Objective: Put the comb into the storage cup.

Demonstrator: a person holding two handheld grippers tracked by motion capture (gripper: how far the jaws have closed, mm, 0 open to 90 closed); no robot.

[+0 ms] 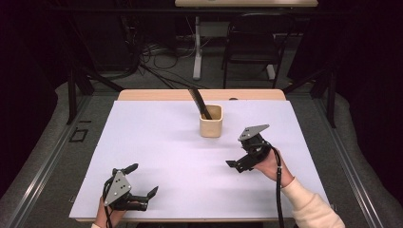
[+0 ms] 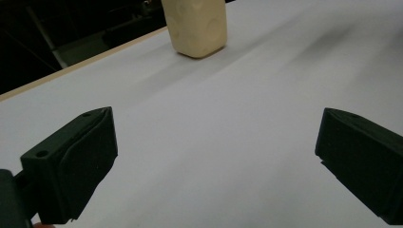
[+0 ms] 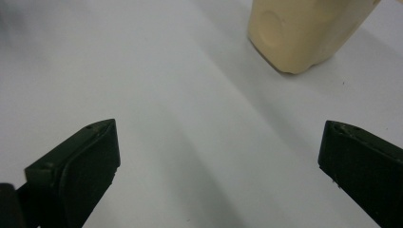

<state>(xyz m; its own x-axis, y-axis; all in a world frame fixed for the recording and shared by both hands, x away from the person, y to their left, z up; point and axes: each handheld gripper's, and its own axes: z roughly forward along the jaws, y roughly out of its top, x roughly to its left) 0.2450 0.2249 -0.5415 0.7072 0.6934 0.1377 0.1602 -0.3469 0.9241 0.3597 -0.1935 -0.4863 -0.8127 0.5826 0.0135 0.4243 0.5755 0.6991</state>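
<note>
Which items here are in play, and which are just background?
In play:
cream cup
dark tool standing tilted in the cup
left gripper, open
right gripper, open, nearer the cup

Background:
black chair
floor cables

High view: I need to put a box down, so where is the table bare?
Bare room: the wide middle between the left gripper and the cup, and the far left corner of the table. Tighter: between the cup, with its dark tool, and the right gripper.

Left claw (image 1: pixel 141 180) at seven o'clock, jaws spread wide, empty; right claw (image 1: pixel 239 161) at four o'clock, likewise gaping.
</note>
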